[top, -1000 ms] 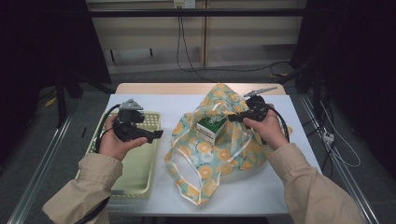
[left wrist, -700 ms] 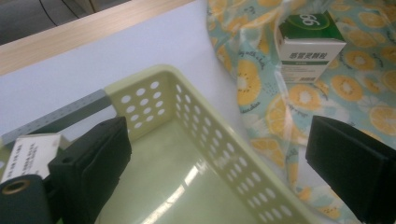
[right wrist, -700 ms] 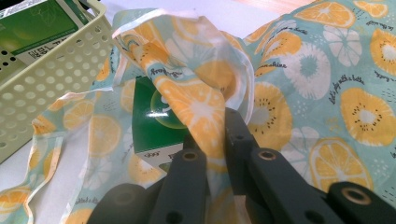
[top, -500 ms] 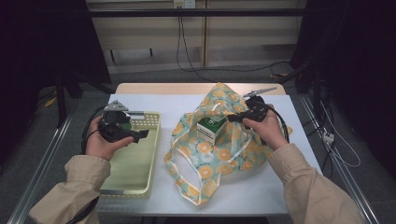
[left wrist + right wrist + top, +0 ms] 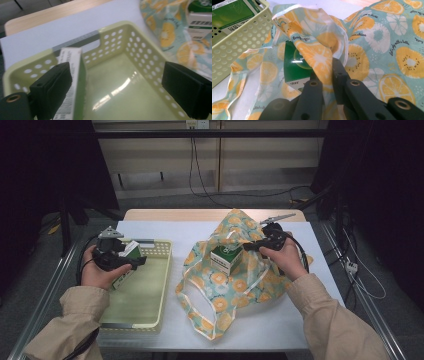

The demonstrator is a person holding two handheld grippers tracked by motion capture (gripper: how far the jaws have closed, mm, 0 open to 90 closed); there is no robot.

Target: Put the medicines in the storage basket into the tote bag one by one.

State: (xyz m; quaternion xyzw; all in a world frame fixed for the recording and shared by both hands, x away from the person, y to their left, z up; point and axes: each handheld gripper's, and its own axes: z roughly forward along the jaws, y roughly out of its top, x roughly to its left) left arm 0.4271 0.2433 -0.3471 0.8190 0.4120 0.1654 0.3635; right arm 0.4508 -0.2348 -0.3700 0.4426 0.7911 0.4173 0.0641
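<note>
High view: left tongs (image 5: 131, 262) gape over the basket (image 5: 150, 292); right tongs (image 5: 250, 247) pinch the fruit-print bag (image 5: 235, 285).

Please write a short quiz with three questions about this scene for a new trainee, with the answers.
1. True or false: the left gripper is shut on a box.
2. What does the right gripper pinch? A) the basket B) the fruit-print bag C) a cable
3. Where is the green and white box near the left gripper?

Key:
1. False; its jaws stand wide open.
2. B, the fruit-print bag.
3. In the yellow-green basket, against its perforated wall.
</note>
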